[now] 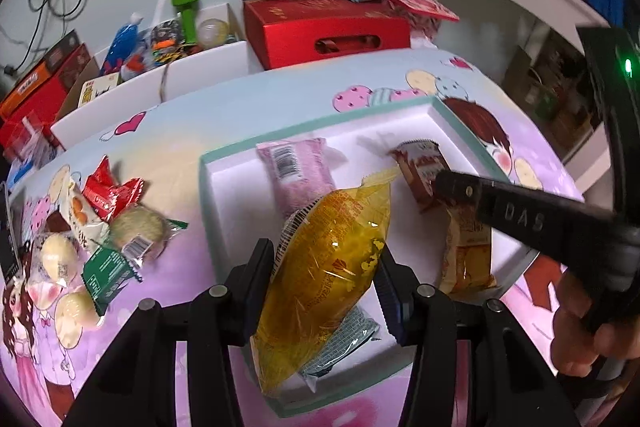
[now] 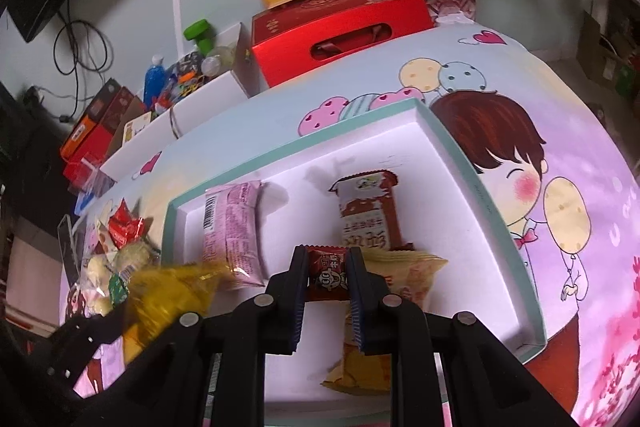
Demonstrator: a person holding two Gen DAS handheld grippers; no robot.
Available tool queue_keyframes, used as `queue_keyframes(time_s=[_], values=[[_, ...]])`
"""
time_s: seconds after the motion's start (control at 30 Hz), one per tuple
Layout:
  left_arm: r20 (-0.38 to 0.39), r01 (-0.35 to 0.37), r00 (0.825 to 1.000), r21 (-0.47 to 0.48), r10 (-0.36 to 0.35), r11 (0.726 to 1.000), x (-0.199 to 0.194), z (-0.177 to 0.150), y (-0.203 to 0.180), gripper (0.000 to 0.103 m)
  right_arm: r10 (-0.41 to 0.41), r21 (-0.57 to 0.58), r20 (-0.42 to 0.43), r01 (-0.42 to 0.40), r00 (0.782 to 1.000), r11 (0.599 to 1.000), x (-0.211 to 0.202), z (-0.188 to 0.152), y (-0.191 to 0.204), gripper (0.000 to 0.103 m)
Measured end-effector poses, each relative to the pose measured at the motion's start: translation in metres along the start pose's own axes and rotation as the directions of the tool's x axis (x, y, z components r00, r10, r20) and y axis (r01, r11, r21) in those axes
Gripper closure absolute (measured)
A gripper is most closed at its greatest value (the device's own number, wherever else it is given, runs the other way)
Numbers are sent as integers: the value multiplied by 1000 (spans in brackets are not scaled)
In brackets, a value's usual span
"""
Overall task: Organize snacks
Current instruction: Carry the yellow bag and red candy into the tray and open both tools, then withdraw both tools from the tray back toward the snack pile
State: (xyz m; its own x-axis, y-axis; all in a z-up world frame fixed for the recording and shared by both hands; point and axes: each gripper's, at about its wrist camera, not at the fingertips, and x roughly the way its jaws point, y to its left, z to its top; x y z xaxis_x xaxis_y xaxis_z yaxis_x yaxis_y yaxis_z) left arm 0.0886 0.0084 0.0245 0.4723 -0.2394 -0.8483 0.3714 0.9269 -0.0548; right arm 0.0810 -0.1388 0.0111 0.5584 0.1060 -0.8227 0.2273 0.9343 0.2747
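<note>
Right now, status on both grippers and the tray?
Left gripper shut on yellow packet. Right gripper shut on small red packet. Both over tray; loose pile waits outside.

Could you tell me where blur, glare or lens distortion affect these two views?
Left wrist view: yellow packet in the left gripper is sharp with small glare spots on its film; the table edge bows from fisheye. Right wrist view: that yellow packet is motion-smeared, while the small red snack in the right gripper stays crisp.
</note>
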Motion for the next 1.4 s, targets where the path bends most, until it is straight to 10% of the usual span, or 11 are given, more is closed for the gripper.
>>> queue_keyframes(time_s=[0.77,1.4], values=[[25,-10,1000,40,9,999,-5,2,-9,39,28,-30,1,-28,1000,999,-3,1,11,82],[50,-76,995,-168,86,983,-19,6,50,21,-10,-40,-16,9,1000,999,3,0,14,82]])
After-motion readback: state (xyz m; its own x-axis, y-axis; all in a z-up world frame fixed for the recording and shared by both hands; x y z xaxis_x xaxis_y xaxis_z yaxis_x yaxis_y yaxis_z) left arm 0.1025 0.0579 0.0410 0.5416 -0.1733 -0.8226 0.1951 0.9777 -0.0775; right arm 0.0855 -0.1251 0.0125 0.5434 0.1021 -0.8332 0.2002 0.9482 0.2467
